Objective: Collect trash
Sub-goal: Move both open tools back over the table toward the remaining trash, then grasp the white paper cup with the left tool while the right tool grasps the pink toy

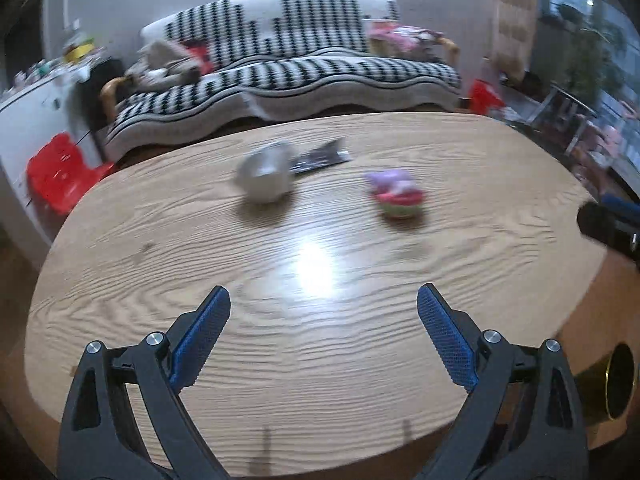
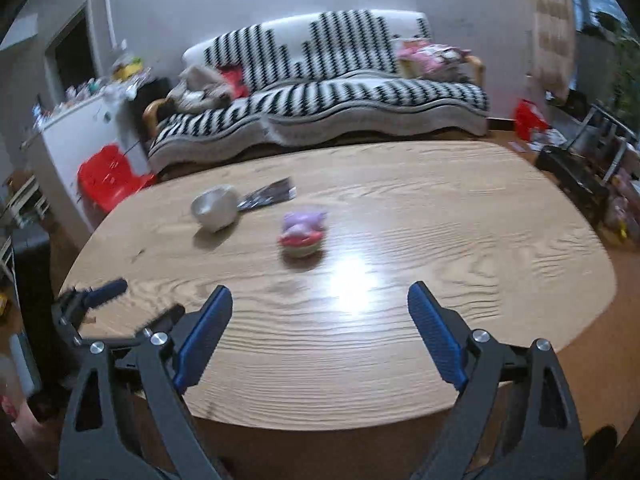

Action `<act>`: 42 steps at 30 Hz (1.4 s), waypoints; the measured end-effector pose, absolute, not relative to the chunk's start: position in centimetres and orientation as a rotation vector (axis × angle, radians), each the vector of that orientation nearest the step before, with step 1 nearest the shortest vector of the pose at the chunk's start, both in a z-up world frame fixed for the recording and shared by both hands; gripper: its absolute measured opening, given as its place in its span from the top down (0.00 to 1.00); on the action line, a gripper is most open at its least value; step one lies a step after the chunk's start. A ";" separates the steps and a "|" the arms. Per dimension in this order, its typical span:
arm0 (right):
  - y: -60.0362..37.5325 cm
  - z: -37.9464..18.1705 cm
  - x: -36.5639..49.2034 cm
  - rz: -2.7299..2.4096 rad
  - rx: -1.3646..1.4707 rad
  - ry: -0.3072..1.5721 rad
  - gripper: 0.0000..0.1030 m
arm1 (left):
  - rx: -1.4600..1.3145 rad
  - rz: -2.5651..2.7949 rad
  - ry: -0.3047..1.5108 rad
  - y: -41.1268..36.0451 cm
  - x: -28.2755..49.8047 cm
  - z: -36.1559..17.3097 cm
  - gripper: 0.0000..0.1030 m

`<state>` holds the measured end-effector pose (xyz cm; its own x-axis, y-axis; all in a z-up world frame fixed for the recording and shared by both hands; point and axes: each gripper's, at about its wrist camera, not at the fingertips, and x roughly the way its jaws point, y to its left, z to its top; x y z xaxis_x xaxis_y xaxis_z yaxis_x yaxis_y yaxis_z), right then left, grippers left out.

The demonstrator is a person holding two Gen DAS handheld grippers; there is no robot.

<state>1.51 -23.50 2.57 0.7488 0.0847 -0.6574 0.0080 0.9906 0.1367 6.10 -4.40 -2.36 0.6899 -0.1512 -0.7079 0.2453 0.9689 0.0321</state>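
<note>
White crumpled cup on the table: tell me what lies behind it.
Behind the white crumpled cup a dark foil wrapper lies flat on the wooden table, its near end hidden by the cup. Whether they touch cannot be told; the pictures are blurred.

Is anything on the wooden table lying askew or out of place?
Yes. A white paper cup lies tipped on its side beside a dark flat wrapper, and a crumpled purple-and-red packet sits nearby.

You've got a light wood-grain bench [image 1: 360,360], white cup [image 1: 264,176], black wrapper [image 1: 320,158], pink/purple/green packet [image 1: 398,194]. Sofa [image 1: 304,60]: black-white zigzag. Red stool [image 1: 60,172] at left. Your tongs [image 1: 323,298]: black w/ blue pads [image 1: 202,338].
</note>
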 end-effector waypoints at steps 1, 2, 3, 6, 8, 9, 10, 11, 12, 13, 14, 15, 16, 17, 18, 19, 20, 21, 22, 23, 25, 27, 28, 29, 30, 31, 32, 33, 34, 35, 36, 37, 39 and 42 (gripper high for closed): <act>-22.7 2.2 1.7 0.046 0.127 0.732 0.16 | 0.112 -0.206 0.780 -3.3 6.3 -2.4 0.11; -22.2 1.8 1.7 0.050 0.120 0.739 0.16 | 0.103 -0.199 0.781 -2.6 6.6 -2.2 0.11; -21.7 1.5 2.1 0.056 0.115 0.743 0.16 | 0.088 -0.190 0.789 -1.8 6.9 -2.3 0.11; -21.4 1.0 2.7 0.065 0.118 0.754 0.16 | 0.056 -0.185 0.812 -1.0 7.7 -2.6 0.11; -21.3 0.6 3.1 0.064 0.122 0.763 0.16 | 0.055 -0.177 0.813 -0.7 7.7 -2.7 0.11; -21.4 0.5 3.3 0.064 0.123 0.766 0.16 | 0.056 -0.174 0.812 -0.5 7.2 -2.7 0.11; -21.4 0.3 3.5 0.063 0.125 0.769 0.16 | 0.056 -0.173 0.814 -0.5 7.2 -2.8 0.11; -21.7 0.3 3.5 0.062 0.126 0.770 0.16 | 0.054 -0.175 0.817 -0.6 7.1 -2.9 0.11; -21.8 0.3 3.5 0.061 0.130 0.769 0.16 | 0.052 -0.175 0.820 -0.7 7.2 -2.9 0.11; -21.9 0.3 3.5 0.060 0.132 0.770 0.16 | 0.051 -0.177 0.822 -0.7 7.1 -3.0 0.11; -22.1 0.3 3.4 0.059 0.132 0.771 0.16 | 0.051 -0.179 0.824 -0.8 7.2 -3.0 0.11; -22.3 0.2 3.2 0.058 0.133 0.772 0.16 | 0.054 -0.182 0.825 -0.8 7.3 -3.1 0.11; -22.6 0.2 3.2 0.058 0.137 0.775 0.16 | 0.057 -0.184 0.825 -0.9 7.3 -3.1 0.11; -22.7 0.1 3.2 0.058 0.142 0.780 0.16 | 0.058 -0.185 0.825 -1.0 7.3 -3.2 0.11; -22.8 0.0 3.2 0.060 0.148 0.785 0.16 | 0.058 -0.187 0.826 -1.0 7.4 -3.2 0.11; -22.9 -0.1 3.3 0.062 0.155 0.791 0.16 | 0.056 -0.187 0.827 -1.0 7.5 -3.2 0.11; -23.0 -0.2 3.5 0.063 0.161 0.796 0.16 | 0.052 -0.185 0.829 -1.0 7.7 -3.3 0.11; -23.1 -0.3 3.7 0.065 0.165 0.801 0.16 | 0.049 -0.184 0.830 -0.9 7.7 -3.4 0.11; -23.2 -0.4 3.8 0.066 0.167 0.805 0.16 | 0.043 -0.179 0.831 -0.8 7.9 -3.4 0.11; -23.2 -0.5 4.1 0.066 0.167 0.807 0.16 | 0.034 -0.173 0.831 -0.7 8.2 -3.5 0.11; -23.2 -0.6 4.5 0.069 0.168 0.813 0.16 | 0.016 -0.172 0.838 -0.6 8.9 -3.6 0.11; -23.2 -1.0 5.3 0.070 0.168 0.822 0.16 | -0.009 -0.165 0.840 -0.5 9.8 -3.7 0.11; -23.1 -1.2 5.8 0.071 0.165 0.828 0.16 | -0.023 -0.164 0.843 -0.5 10.5 -3.9 0.11; -23.0 -1.6 6.5 0.071 0.157 0.834 0.16 | -0.038 -0.160 0.847 -0.5 11.4 -4.1 0.11; -23.0 -1.8 7.0 0.069 0.152 0.837 0.16 | -0.047 -0.152 0.849 -0.4 12.0 -4.2 0.11; -23.0 -2.0 7.7 0.065 0.147 0.842 0.16 | -0.062 -0.143 0.855 -0.4 12.9 -4.4 0.11; -23.0 -2.4 8.6 0.064 0.151 0.848 0.16 | -0.080 -0.143 0.861 -0.5 13.9 -4.7 0.11; -23.1 -2.7 9.2 0.065 0.152 0.853 0.16 | -0.092 -0.146 0.865 -0.5 14.6 -4.8 0.11; -23.0 -3.0 10.0 0.062 0.149 0.855 0.16 | -0.103 -0.146 0.870 -0.6 15.6 -5.1 0.11; -23.0 -3.3 11.0 0.056 0.142 0.856 0.16 | -0.109 -0.146 0.869 -0.7 16.2 -5.2 0.11; -23.0 -3.6 11.8 0.056 0.140 0.859 0.16 | -0.118 -0.144 0.868 -0.7 17.3 -5.5 0.11; -23.0 -4.0 12.7 0.059 0.139 0.864 0.16 | -0.124 -0.137 0.869 -0.8 18.2 -5.8 0.11; -23.0 -5.0 14.7 0.056 0.122 0.875 0.16 | -0.134 -0.125 0.889 -0.9 20.4 -6.8 0.11; -23.3 -6.5 17.1 0.063 0.110 0.898 0.16 | -0.103 -0.114 0.904 -1.9 23.1 -8.2 0.11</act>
